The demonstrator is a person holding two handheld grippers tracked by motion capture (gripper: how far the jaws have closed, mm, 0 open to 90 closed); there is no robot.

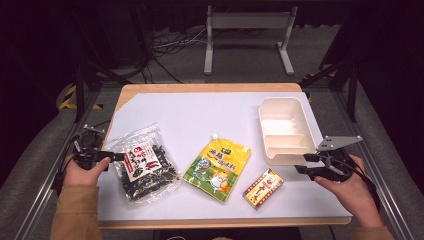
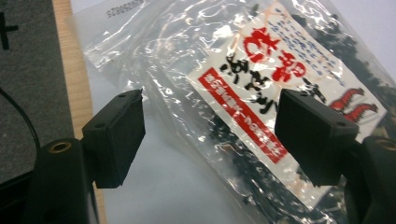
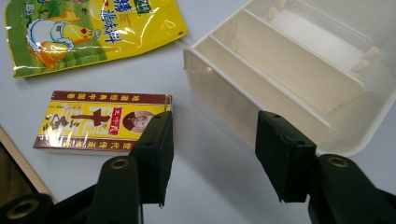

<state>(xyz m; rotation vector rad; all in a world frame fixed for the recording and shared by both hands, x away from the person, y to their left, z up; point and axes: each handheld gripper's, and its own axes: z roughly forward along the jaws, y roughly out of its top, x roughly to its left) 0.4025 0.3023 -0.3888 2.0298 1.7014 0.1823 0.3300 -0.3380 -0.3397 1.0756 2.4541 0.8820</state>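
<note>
On the white table top (image 1: 200,110) the left gripper (image 1: 114,156) is at the left edge of a clear bag of dark dried food (image 1: 145,167), which lies flat near the left side of the table. In the left gripper view its two black jaws stand wide apart, and the bag (image 2: 243,93) (the one with a white label and red characters) lies under and between them; the right jaw is over the label, the left jaw is over the clear border of the bag, and I cannot tell if a pad touches the plastic. The pads do not press the bag. The right gripper (image 1: 303,163) is at the right side of the table, just beside the near end of a cream plastic box with compartments (image 1: 285,130). In the right gripper view its jaws are open with only bare table between them; the box (image 3: 299,74) is in front to the right, and a small yellow and brown carton (image 3: 98,121) lies close to the left jaw. A yellow-green pouch (image 1: 218,168) lies in the middle of the table, between the bag and the carton (image 1: 263,188).
</note>
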